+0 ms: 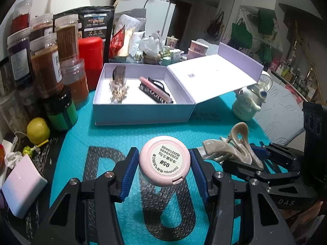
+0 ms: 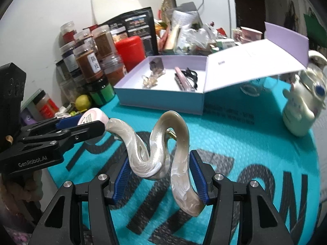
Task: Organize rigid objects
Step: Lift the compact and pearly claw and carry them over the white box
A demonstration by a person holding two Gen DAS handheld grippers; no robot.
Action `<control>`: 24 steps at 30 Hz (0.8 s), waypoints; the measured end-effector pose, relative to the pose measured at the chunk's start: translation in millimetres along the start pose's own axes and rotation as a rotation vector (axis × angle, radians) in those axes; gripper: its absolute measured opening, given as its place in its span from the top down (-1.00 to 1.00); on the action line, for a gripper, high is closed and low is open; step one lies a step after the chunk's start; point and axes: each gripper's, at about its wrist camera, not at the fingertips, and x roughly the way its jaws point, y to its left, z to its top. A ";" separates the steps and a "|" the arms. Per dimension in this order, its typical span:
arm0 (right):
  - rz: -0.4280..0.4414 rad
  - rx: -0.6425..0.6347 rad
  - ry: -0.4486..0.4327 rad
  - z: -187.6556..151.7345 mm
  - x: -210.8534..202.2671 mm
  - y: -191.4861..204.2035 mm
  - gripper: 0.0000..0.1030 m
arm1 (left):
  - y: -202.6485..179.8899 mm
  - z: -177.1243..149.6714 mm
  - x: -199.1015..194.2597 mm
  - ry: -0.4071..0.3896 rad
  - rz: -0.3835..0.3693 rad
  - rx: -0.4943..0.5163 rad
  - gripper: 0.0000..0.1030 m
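Left gripper [image 1: 164, 163] clamps a pink compact [image 1: 165, 159]; right gripper [image 2: 159, 175] grips a hair claw [image 2: 163, 149]; both should clear the wall of the box [image 1: 143, 110] ahead before releasing.

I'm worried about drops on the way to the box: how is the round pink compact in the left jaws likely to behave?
The pink compact looks rigid and probably light. The left gripper pinches its curved rim, so its smooth plastic may slip or pivot. Set down on edge it would likely roll on the teal mat; flat it should stay put.
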 end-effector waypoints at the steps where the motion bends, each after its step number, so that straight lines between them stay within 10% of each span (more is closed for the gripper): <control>1: 0.006 -0.002 -0.003 2.5 -0.5 0.7 -0.09 | 0.0 2.7 -1.0 -0.006 0.001 0.002 0.01; 24: 0.029 -0.103 -0.133 80.9 -16.5 -2.3 -0.09 | -0.5 77.8 -25.2 -0.184 0.079 0.063 0.01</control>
